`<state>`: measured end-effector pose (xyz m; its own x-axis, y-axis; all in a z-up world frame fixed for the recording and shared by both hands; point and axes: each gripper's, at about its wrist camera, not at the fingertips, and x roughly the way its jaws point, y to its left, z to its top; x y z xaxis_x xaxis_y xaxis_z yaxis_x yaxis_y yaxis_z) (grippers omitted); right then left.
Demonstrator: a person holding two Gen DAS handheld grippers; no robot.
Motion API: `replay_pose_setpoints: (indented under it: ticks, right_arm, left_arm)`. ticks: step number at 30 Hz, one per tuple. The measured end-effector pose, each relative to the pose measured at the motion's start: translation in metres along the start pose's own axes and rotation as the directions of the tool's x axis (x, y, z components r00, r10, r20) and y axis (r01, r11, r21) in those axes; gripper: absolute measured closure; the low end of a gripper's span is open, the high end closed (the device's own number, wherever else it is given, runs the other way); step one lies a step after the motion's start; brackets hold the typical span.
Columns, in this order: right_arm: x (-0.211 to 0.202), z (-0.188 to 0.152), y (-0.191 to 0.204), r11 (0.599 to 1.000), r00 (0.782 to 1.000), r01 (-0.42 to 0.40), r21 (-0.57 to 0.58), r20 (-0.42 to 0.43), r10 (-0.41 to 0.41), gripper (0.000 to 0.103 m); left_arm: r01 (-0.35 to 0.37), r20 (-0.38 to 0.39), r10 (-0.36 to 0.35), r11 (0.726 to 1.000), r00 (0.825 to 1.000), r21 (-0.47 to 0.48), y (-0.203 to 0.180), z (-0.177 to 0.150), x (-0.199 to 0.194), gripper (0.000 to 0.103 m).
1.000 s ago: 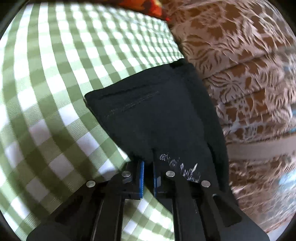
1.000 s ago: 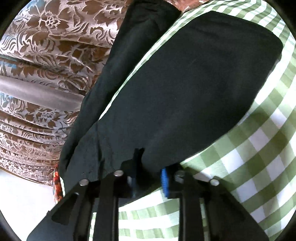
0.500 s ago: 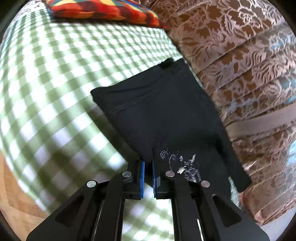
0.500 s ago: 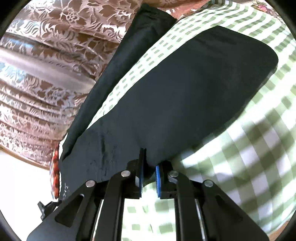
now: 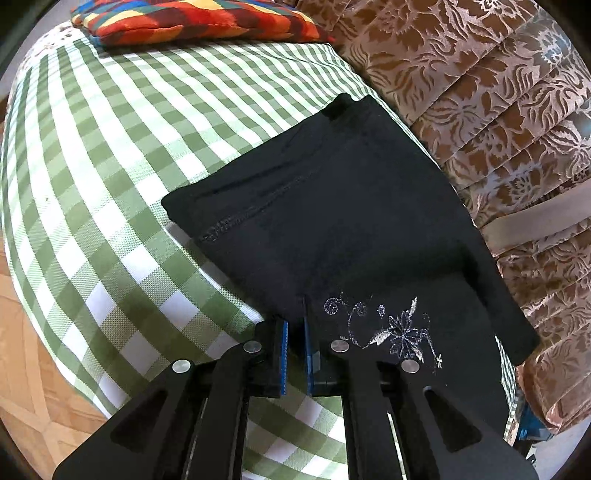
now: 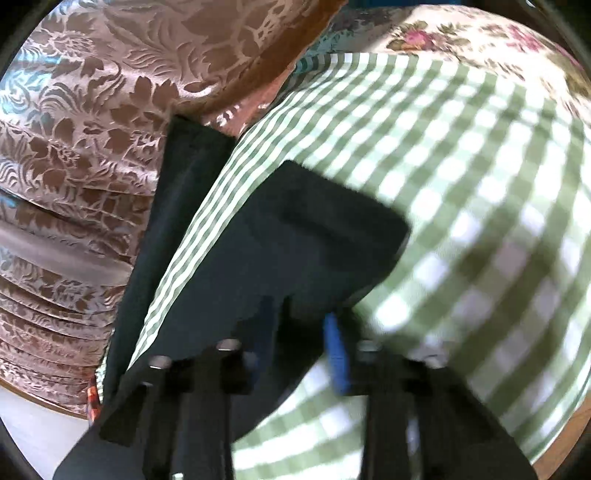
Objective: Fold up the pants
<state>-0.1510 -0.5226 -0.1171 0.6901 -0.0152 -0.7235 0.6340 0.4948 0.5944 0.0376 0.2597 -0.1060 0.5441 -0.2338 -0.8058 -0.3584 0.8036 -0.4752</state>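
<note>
- Left tongs (image 5: pixel 294 349) are right up close, blue pads nearly together and pinching a fold of the black pants (image 5: pixel 332 221) at the near edge, just beside a bit of silvery flower embroidery (image 5: pixel 395 328).
- Right tongs (image 6: pixel 306 350) are blurry; the gap looks wider there, but they're pressed together on the near edge of the same pants, with dark cloth between the pads.
- The pants lie flat on the green gingham bedspread (image 5: pixel 110 166), one leg trailing along the edge next to the brown floral drape (image 5: pixel 498 110).
- Further back there's a bright patchwork cushion (image 5: pixel 195 18) at the far end of the bed.
</note>
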Motion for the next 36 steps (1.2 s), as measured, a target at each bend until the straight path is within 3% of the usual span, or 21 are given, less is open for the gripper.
replay_pose_setpoints:
  ticks: [5,10,14,16,17,18,21,24,28,33,36]
  right_arm:
    - [-0.04,-0.001,0.021,0.991,0.994,0.047,-0.122,0.108,-0.034,0.097]
    - [-0.024,-0.022,-0.001,0.976,0.984,0.176,-0.13,0.045,-0.172,0.097]
    - [-0.023,-0.027,0.003,0.968,0.979,0.2,-0.149,0.058,-0.194,0.095]
    - [-0.029,-0.028,0.008,0.963,0.977,0.212,-0.167,0.065,-0.204,0.082]
    - [-0.034,-0.028,0.011,0.961,0.975,0.219,-0.167,0.08,-0.208,0.062]
    - [-0.041,-0.03,0.016,0.956,0.969,0.236,-0.177,0.114,-0.218,0.052]
    - [-0.056,-0.034,0.032,0.926,0.95,0.294,-0.238,0.178,-0.256,0.047]
    - [-0.07,-0.047,0.053,0.893,0.938,0.324,-0.311,0.231,-0.26,0.043]
    - [-0.077,-0.061,0.088,0.866,0.938,0.315,-0.389,0.265,-0.222,0.042]
    - [-0.071,-0.086,0.149,0.809,0.948,0.278,-0.518,0.285,-0.143,0.038]
    - [-0.065,-0.104,0.182,0.773,0.956,0.248,-0.584,0.276,-0.098,0.037]
  left_arm:
    - [-0.04,0.003,0.04,0.998,0.999,0.054,-0.008,0.0,-0.001,0.097]
    - [-0.108,0.014,0.107,0.987,0.994,0.117,-0.014,-0.003,0.006,0.095]
    - [-0.134,0.023,0.132,0.982,0.991,0.136,-0.017,-0.005,0.006,0.093]
    - [-0.142,0.031,0.139,0.982,0.99,0.126,-0.016,-0.006,0.004,0.085]
    - [-0.15,0.038,0.146,0.982,0.989,0.117,-0.015,-0.006,0.002,0.083]
    - [-0.158,0.046,0.154,0.981,0.987,0.11,-0.014,-0.006,0.0,0.079]
    - [-0.182,0.068,0.175,0.978,0.982,0.106,-0.012,-0.008,-0.006,0.078]
    - [-0.216,0.092,0.207,0.971,0.974,0.104,-0.013,-0.01,-0.011,0.073]
    - [-0.244,0.151,0.227,0.964,0.962,0.108,-0.019,-0.013,-0.022,0.073]
    - [-0.219,0.206,0.187,0.965,0.96,0.144,-0.035,-0.015,-0.042,0.073]
    - [-0.205,0.229,0.155,0.956,0.961,0.211,-0.051,-0.02,-0.05,0.073]
